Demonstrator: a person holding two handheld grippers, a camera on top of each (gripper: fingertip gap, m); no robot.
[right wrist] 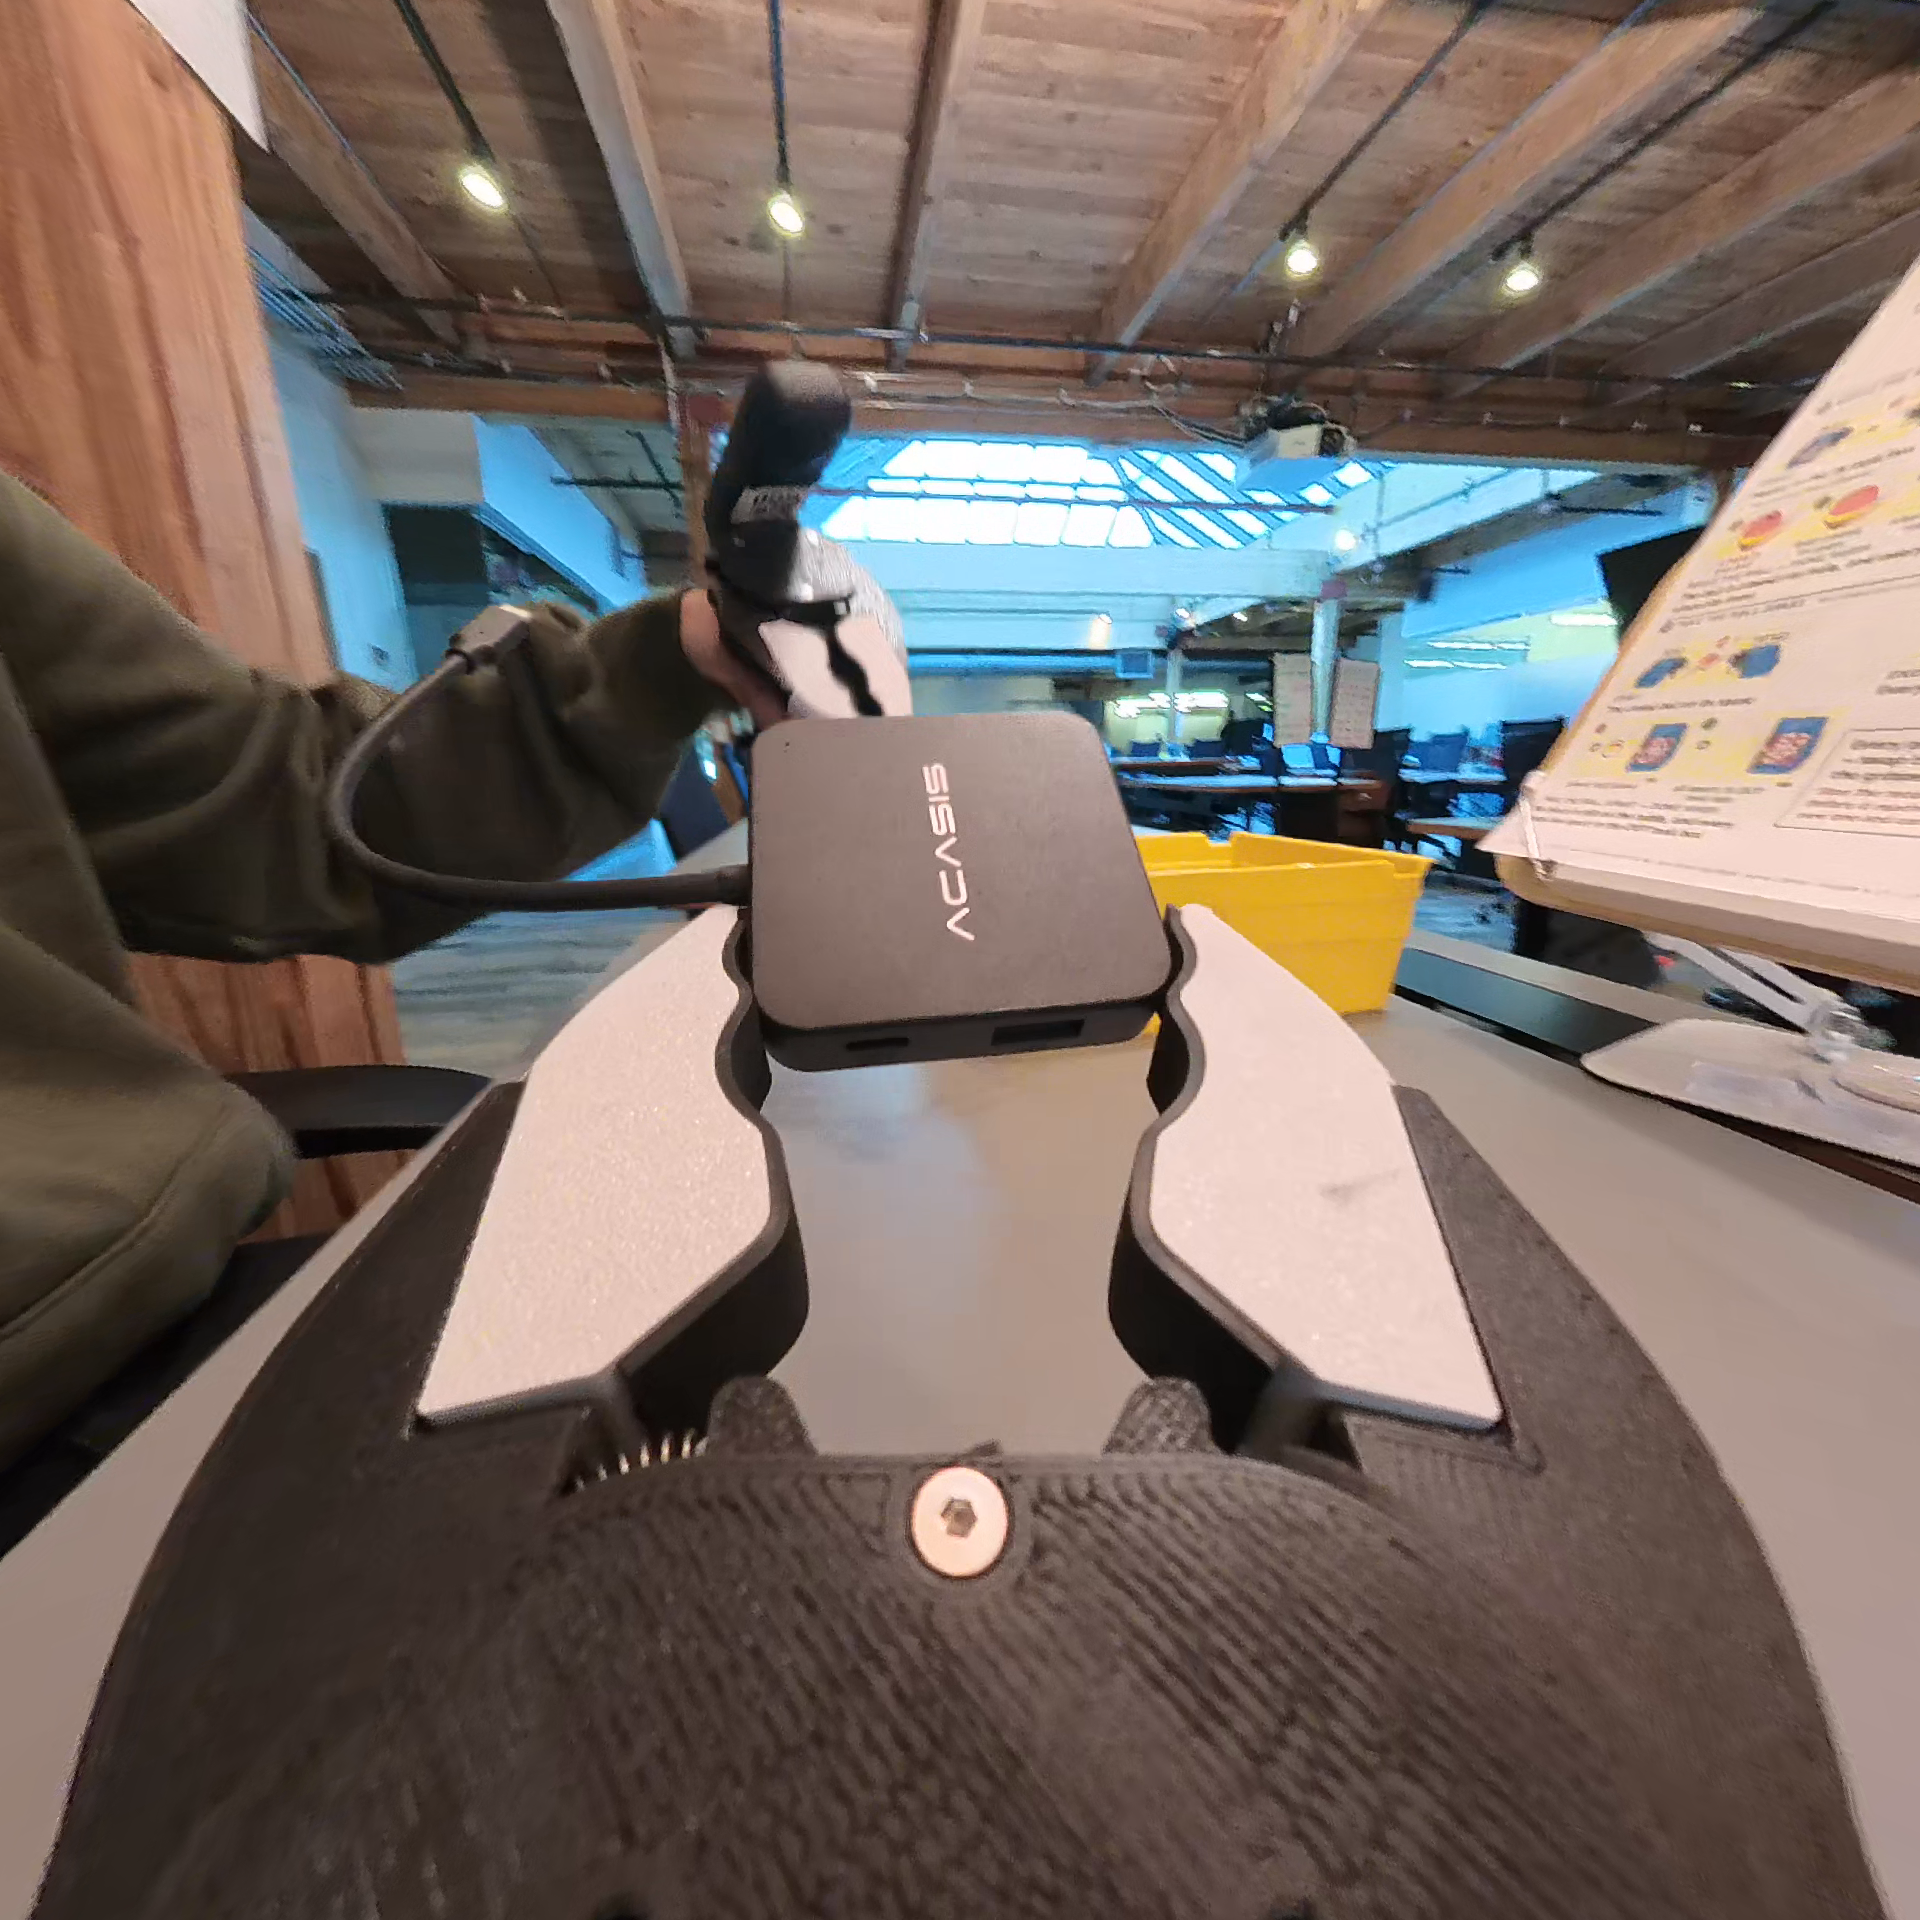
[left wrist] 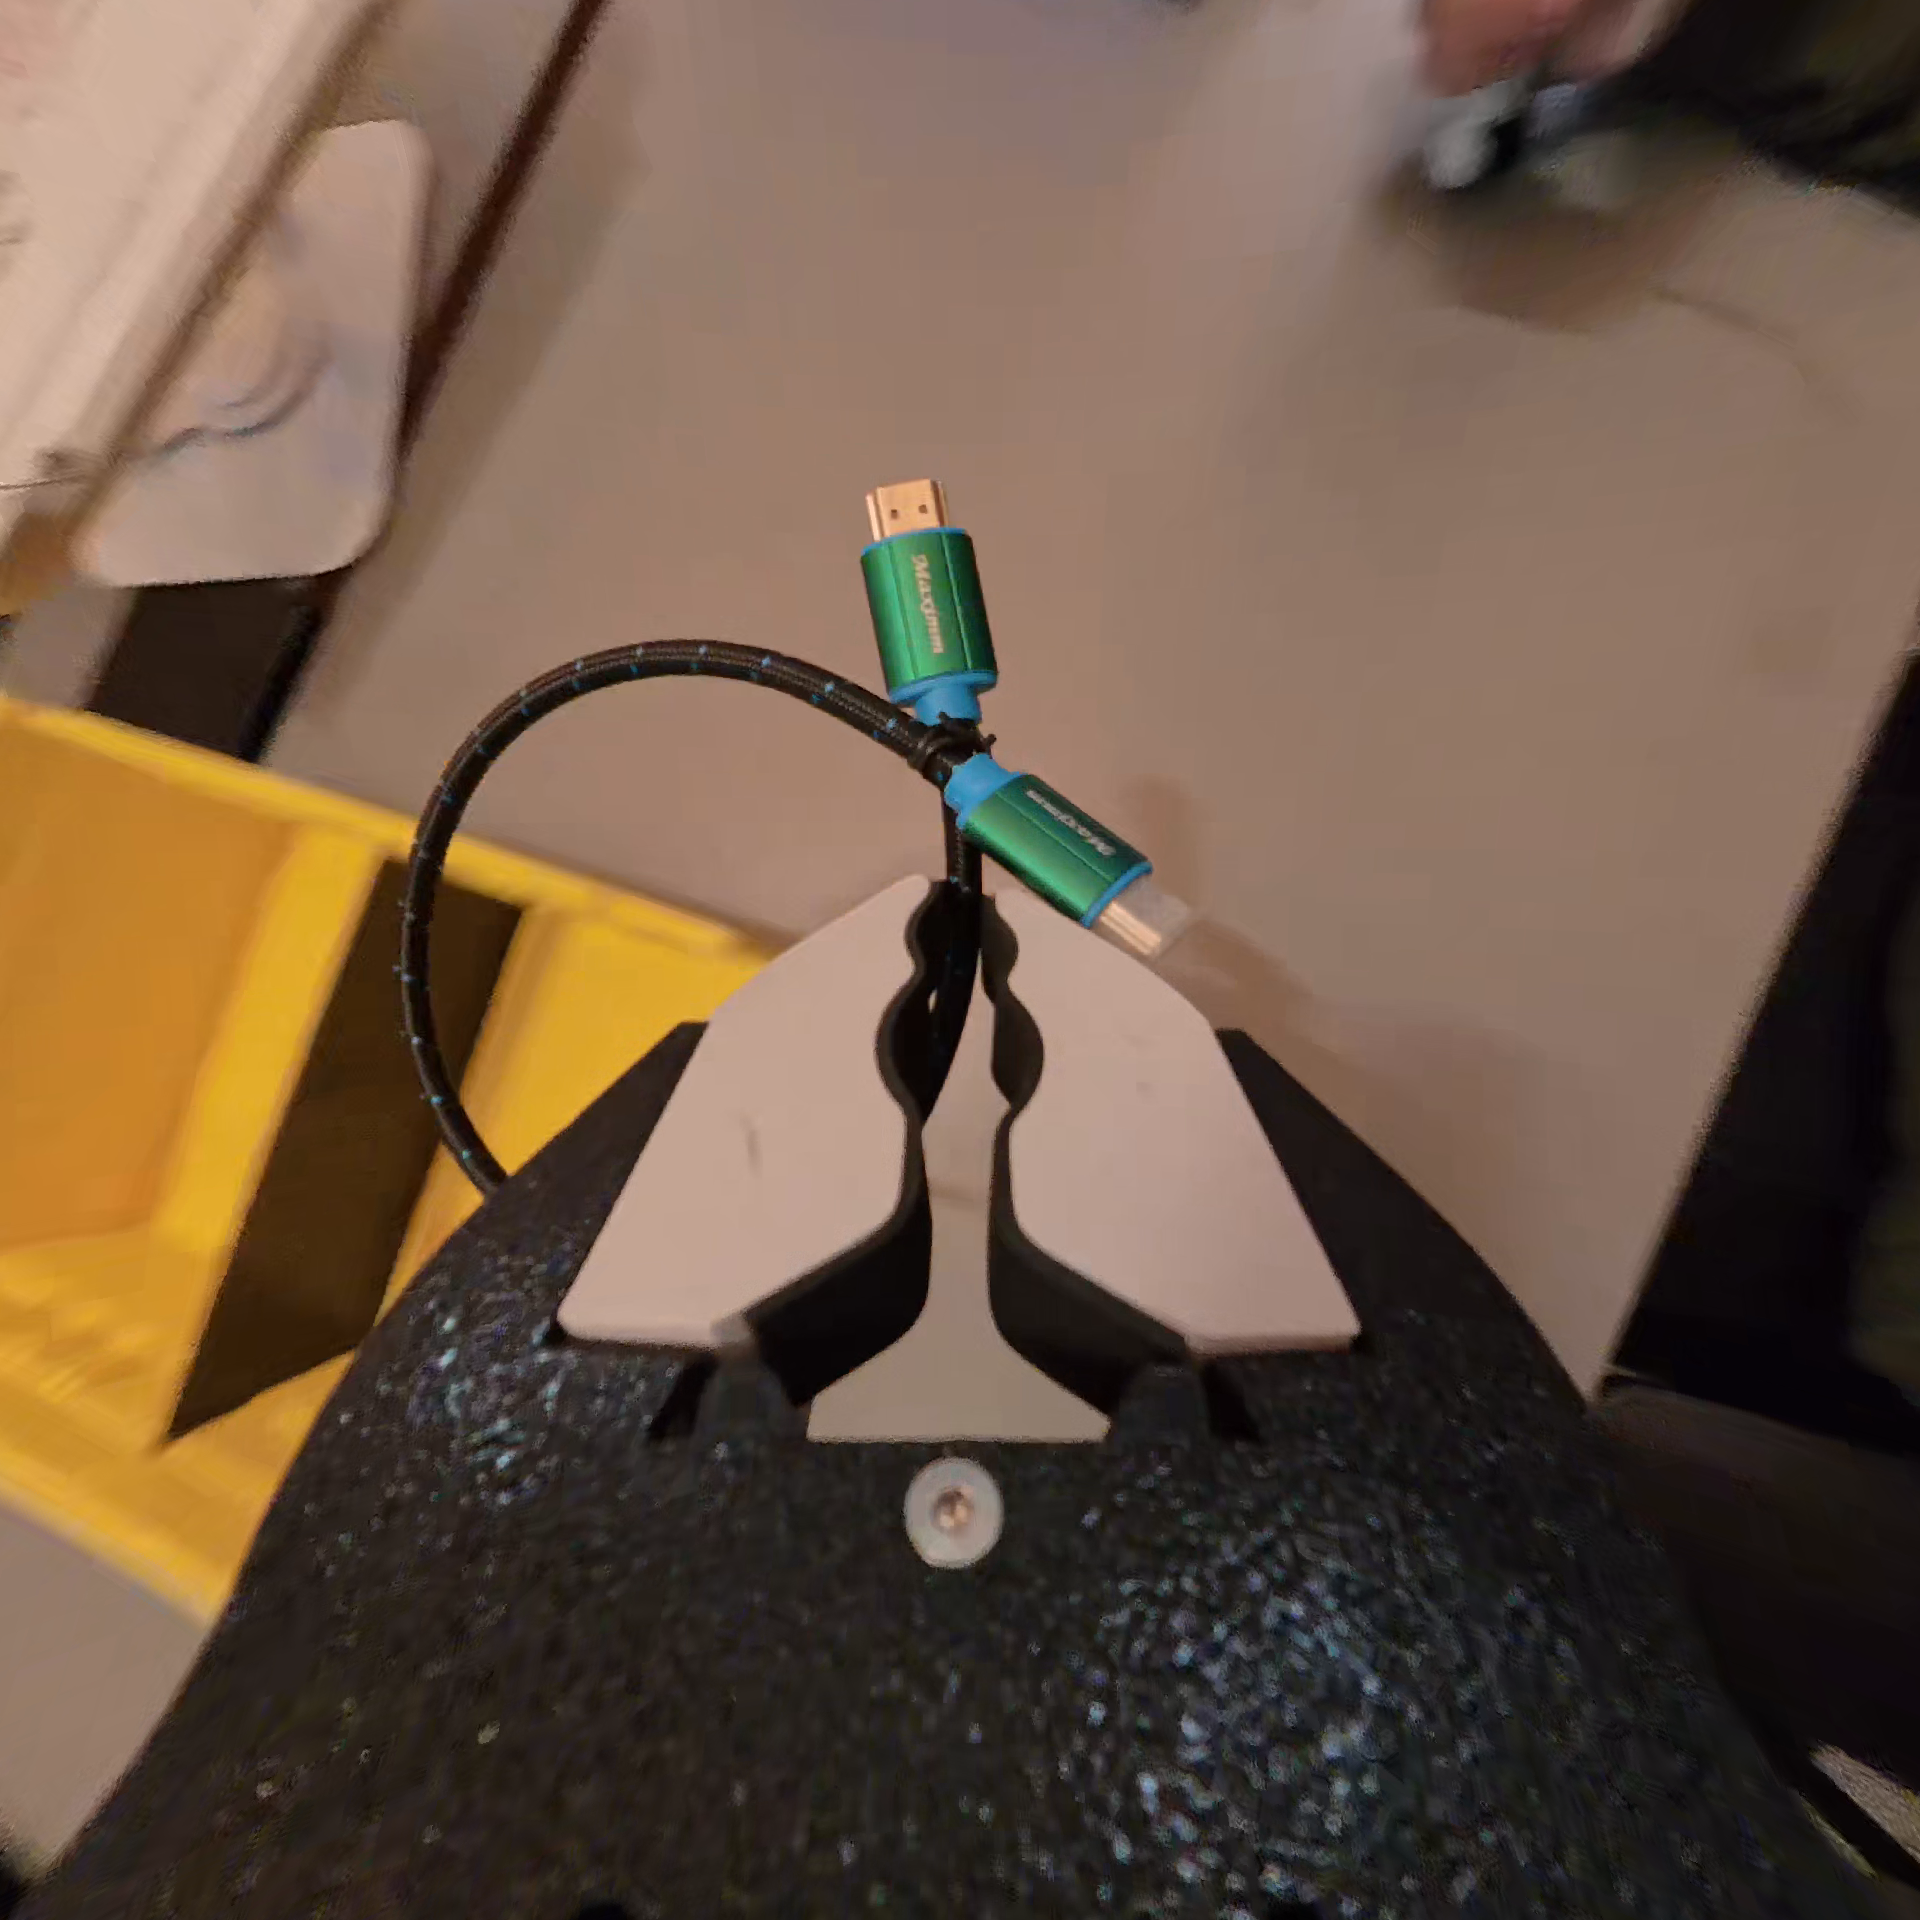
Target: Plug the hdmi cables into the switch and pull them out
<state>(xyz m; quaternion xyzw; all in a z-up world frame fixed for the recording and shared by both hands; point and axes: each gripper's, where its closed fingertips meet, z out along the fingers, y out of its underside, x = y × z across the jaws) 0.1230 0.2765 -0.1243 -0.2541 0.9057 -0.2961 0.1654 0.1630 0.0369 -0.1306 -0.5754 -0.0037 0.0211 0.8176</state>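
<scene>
The left gripper (left wrist: 958, 914) pinches the black braided HDMI cable with green metal plugs (left wrist: 665, 675) above the grey table (left wrist: 1351, 520). The right gripper (right wrist: 961, 935) clamps the black square switch box (right wrist: 945, 873), held above the table.

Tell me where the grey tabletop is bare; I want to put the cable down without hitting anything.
Bare table lies ahead of the left gripper, beyond the HDMI cable it pinches, right of the yellow bin. It is crowded left by that bin and the stand base. In the right wrist view, the right gripper and switch fill the middle.
</scene>
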